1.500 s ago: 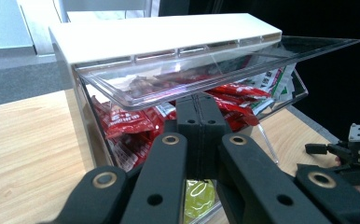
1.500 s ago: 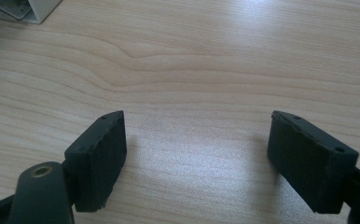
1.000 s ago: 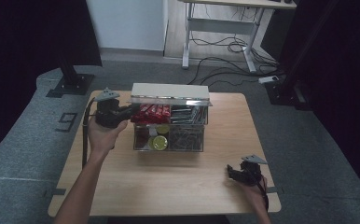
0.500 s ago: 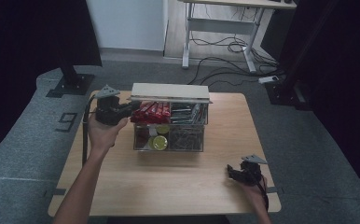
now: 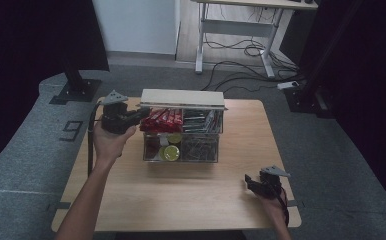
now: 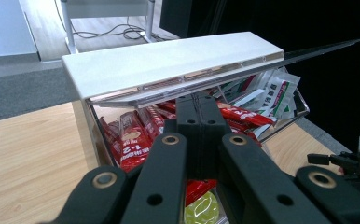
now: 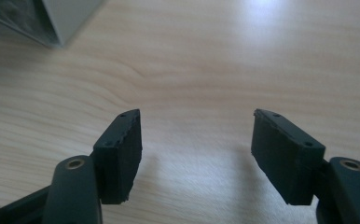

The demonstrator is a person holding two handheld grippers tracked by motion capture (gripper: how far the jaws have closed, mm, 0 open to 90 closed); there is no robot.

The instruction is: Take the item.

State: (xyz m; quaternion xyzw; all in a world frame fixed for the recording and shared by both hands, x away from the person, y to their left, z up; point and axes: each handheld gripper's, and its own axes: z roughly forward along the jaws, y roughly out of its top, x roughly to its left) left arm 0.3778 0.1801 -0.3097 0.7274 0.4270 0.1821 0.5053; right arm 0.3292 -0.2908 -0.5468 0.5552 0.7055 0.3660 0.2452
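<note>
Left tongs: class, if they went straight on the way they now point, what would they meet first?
Most likely the red sachets in the clear box under its raised white lid. The left tongs are shut, and depth is unclear.

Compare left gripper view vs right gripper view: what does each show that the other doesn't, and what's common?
Left gripper view: the left tool with jaws together at the clear organizer box, its white lid, red packets, a green-lidded cup, and the other tool farther off. Right gripper view: the right tool with jaws apart, nothing between them. Both: the wooden table and a part of the box.
</note>
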